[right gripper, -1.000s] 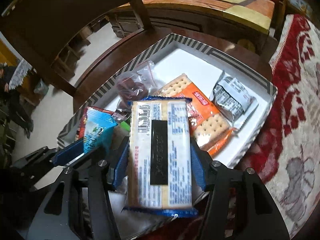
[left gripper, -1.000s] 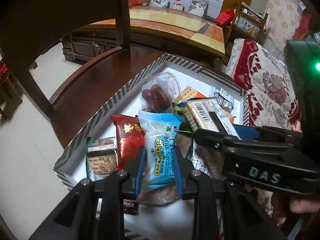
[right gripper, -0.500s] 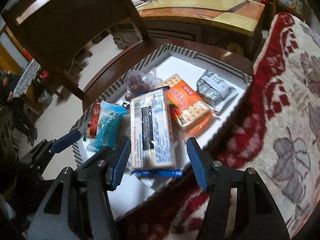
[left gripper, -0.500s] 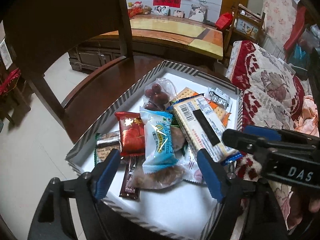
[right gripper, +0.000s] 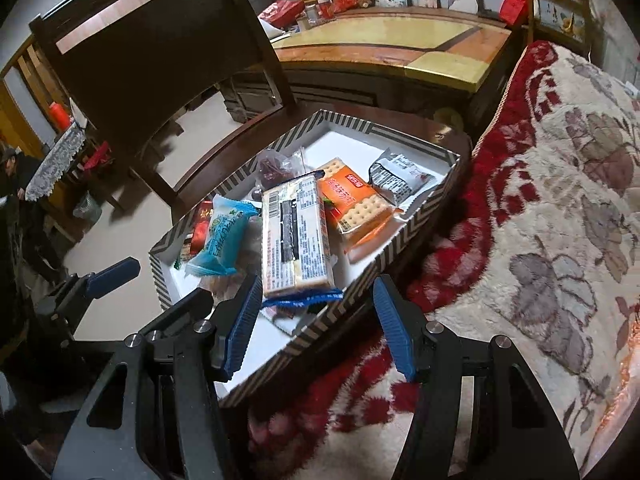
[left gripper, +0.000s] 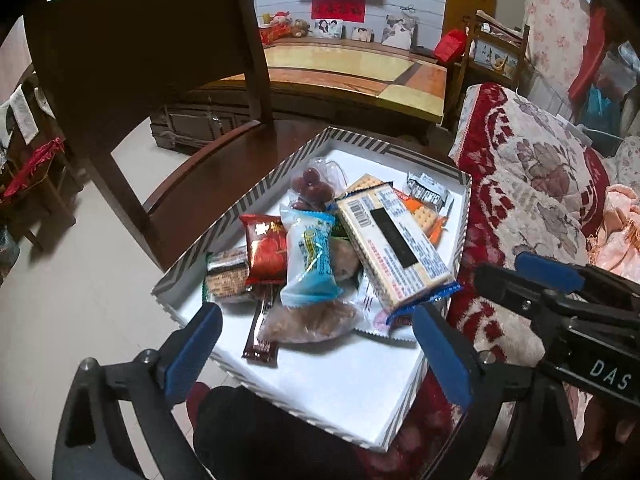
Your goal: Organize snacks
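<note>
Left wrist view: the left gripper hangs over the near edge of the striped box, which sits on a wooden chair seat pushed up against a red floral blanket. Its fingers are spreading apart with nothing between them, released and clear of the snacks. The light blue milk packet lies mid-box, propped on other packets beside the red packet, likely dropped there to gather the snacks in one container. The long cracker pack rests slanted along the box's right edge, its blue end overhanging the pile. The right gripper reaches in from the right, outside the box wall.

Right wrist view: the right gripper stands part-open and empty above the box's near right wall; the cracker pack lies free just beyond its fingers. An orange cracker packet and a silver packet fill the far corner, so every snack visible is inside the box.
</note>
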Demonstrator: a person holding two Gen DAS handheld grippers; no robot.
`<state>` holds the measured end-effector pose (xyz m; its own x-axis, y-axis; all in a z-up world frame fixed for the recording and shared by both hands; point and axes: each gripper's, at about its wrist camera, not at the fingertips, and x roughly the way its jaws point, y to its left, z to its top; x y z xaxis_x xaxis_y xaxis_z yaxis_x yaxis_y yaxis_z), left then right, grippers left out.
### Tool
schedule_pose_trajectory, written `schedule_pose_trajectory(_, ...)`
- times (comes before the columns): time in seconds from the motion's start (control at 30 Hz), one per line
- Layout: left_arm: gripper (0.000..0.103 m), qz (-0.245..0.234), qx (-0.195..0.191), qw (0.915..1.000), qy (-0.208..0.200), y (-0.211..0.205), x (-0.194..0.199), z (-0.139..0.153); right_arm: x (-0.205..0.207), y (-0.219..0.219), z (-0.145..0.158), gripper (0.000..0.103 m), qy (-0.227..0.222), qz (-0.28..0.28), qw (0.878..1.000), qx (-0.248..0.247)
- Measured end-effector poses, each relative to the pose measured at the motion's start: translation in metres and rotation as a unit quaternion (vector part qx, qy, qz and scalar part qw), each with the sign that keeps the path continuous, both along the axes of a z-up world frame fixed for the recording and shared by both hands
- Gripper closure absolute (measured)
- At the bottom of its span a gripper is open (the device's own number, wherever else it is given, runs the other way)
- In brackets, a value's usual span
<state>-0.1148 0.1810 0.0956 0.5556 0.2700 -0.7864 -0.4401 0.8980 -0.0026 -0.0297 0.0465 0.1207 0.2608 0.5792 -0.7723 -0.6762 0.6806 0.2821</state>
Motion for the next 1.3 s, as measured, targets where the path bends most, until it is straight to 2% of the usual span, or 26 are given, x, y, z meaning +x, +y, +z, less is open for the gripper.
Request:
schedule_pose_trajectory(0.17,0.006,0.005,0.002,1.0,0.003,-0.005,-0.006,0.001,-0.007,-0.009,0.004,0.045,-0.023,-0.001,1.0,-0.003)
schedule_pose_trajectory(0.37,0.006,0.012,-0.014,0.9998,0.003,-0.003,-0.012,-0.001,-0.009,-0.017,-0.001,0.045,-0.022,-0.006,1.0,-0.01)
schedule_pose_trajectory(1.3,0.005,0.014,-0.023,0.9996,0.008,-0.001,-0.014,-0.005,-0.013,-0.018,-0.005,0.045,-0.012,0.001,1.0,-0.018)
